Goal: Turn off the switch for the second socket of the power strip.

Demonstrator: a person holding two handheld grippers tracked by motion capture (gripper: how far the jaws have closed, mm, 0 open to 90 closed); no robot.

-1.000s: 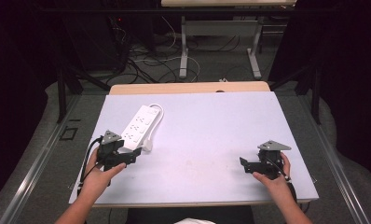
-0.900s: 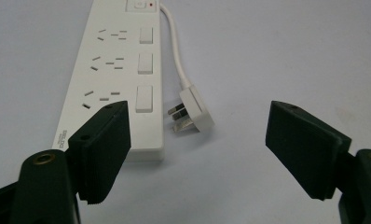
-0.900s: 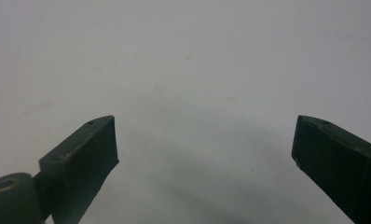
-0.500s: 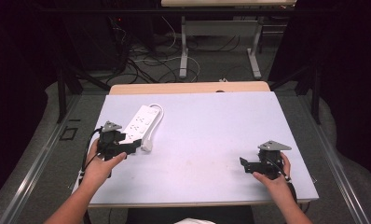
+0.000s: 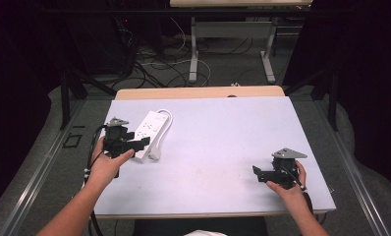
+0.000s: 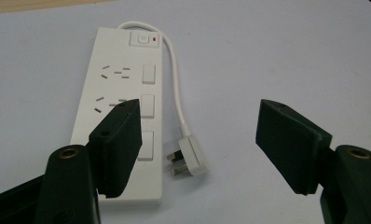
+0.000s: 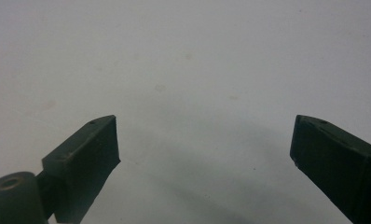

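The left hand-held gripper (image 6: 200,140) hangs released, jaws wide apart, right over the near end of the white power strip (image 6: 120,112), which lies on the left part of the bench (image 5: 223,128); its left jaw overlaps the strip's body while the plug (image 6: 188,161) sits on the bench between the two jaws. The strip's long axis runs away from this gripper, switch end farthest, with the cord (image 6: 175,79) looping back along its right side to the plug. The right hand-held gripper (image 5: 256,173), also released with nothing between its jaws, rests well apart at the bench's near right, so the left is clearly nearer.
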